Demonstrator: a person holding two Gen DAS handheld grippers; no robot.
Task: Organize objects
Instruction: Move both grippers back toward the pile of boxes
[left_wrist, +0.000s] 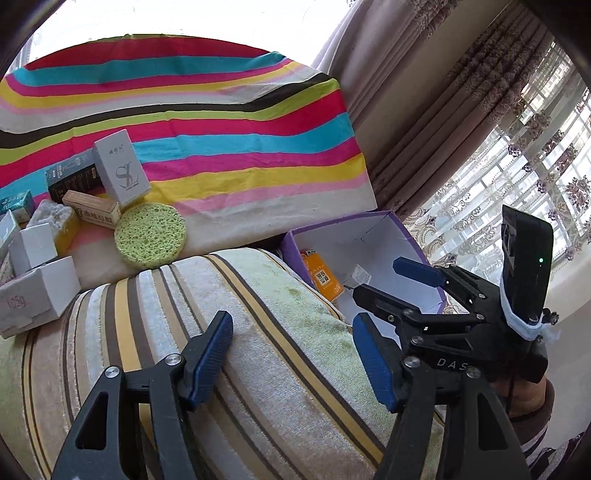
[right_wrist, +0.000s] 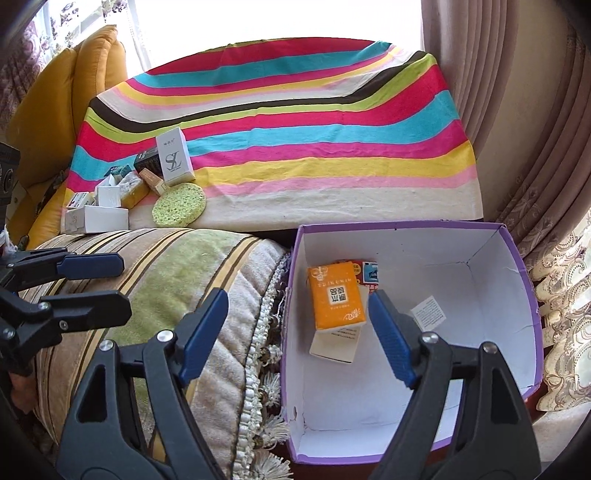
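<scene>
Rainbow-striped cloth covers the surface where small cartons and a green round sponge cluster. Beside it, a purple box holds an orange carton. Both the left gripper and right gripper hang open, holding nothing.

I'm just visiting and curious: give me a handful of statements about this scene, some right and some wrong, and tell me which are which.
1. The orange packet lies inside the purple box. True.
2. The right gripper is clamped on the orange packet. False: its jaws are open and empty, above the box.
3. The green sponge rests on the striped cloth beside the small cartons. True.
4. The left gripper holds the sponge. False: it holds nothing and hangs over the striped cushion.
5. The tall grey carton lies in the purple box. False: it stands on the striped cloth.
</scene>
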